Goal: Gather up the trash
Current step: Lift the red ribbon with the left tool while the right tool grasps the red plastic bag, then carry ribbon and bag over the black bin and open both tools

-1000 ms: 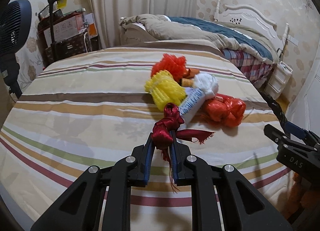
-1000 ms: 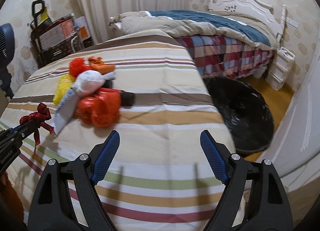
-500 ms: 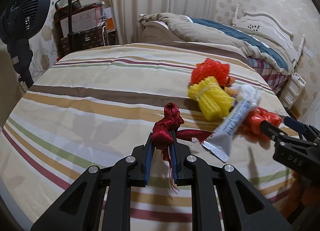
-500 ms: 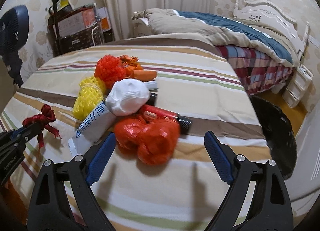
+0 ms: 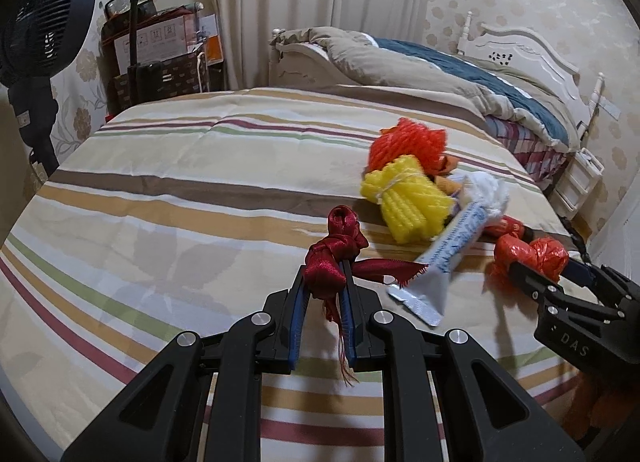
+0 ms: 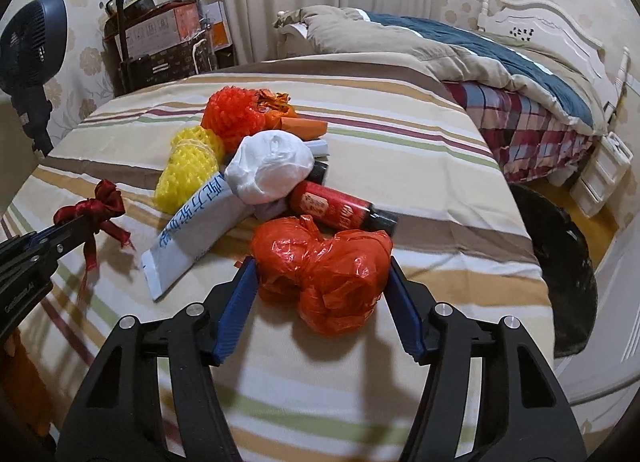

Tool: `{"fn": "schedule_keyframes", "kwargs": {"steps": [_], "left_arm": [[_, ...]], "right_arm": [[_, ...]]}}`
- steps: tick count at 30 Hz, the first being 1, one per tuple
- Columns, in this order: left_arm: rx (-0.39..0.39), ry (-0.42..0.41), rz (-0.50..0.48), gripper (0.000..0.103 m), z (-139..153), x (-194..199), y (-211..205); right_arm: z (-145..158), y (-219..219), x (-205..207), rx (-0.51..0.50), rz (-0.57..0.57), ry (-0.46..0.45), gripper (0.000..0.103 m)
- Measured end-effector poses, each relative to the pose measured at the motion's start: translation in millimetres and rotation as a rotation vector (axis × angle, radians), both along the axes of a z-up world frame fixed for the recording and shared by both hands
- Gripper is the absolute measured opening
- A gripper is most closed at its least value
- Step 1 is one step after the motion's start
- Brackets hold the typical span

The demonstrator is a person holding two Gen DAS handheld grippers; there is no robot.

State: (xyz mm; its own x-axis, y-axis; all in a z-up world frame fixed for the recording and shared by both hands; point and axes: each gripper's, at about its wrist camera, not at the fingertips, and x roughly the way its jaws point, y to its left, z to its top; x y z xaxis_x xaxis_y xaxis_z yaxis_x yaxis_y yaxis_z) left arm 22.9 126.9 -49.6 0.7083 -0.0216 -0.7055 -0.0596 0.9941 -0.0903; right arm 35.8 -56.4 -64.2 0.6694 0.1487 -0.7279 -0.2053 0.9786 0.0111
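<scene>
My left gripper (image 5: 326, 274) is shut on a dark red ribbon bow (image 5: 332, 254), held just above the striped bedspread (image 5: 180, 190); in the right wrist view the bow (image 6: 100, 206) shows at the far left. My right gripper (image 6: 319, 264) is closing, with a crumpled orange plastic bag (image 6: 324, 274) between its blue pads; the pads stand at the bag's sides without squeezing it. Behind the bag lie a red tube (image 6: 336, 208), a white plastic bag (image 6: 272, 166), a white and blue pouch (image 6: 192, 234), a yellow foam net (image 6: 188, 174) and an orange foam net (image 6: 232, 118).
A black trash bag (image 6: 560, 262) stands open on the floor off the bed's right edge. A second bed with a blue and tan quilt (image 6: 460, 50) adjoins at the back. A fan (image 5: 44, 34) and a loaded cart (image 5: 160, 54) stand back left.
My right gripper has moved in over the trash pile and narrowed around the orange bag. The left gripper drifted with the ribbon still in it.
</scene>
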Motion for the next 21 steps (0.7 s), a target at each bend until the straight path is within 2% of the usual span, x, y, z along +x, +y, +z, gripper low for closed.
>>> {"fn": "schedule_keyframes", "kwargs": {"steps": [6,10,21], "left_arm": [[-0.013,-0.036,-0.047,0.017,14,-6,-18],[-0.009,-0.071,-0.104,0.017,25,-5,-40],[-0.018,-0.13,-0.29,0.017,40,33,-131]], "right_arm": [[16,-23,-16,0.004,-0.046,-0.047,0.061],[28,-56,-21,0.01,-0.119,-0.078,0.061],[34,-146,-6,-0.024,-0.327,-0.123,0.061]]}}
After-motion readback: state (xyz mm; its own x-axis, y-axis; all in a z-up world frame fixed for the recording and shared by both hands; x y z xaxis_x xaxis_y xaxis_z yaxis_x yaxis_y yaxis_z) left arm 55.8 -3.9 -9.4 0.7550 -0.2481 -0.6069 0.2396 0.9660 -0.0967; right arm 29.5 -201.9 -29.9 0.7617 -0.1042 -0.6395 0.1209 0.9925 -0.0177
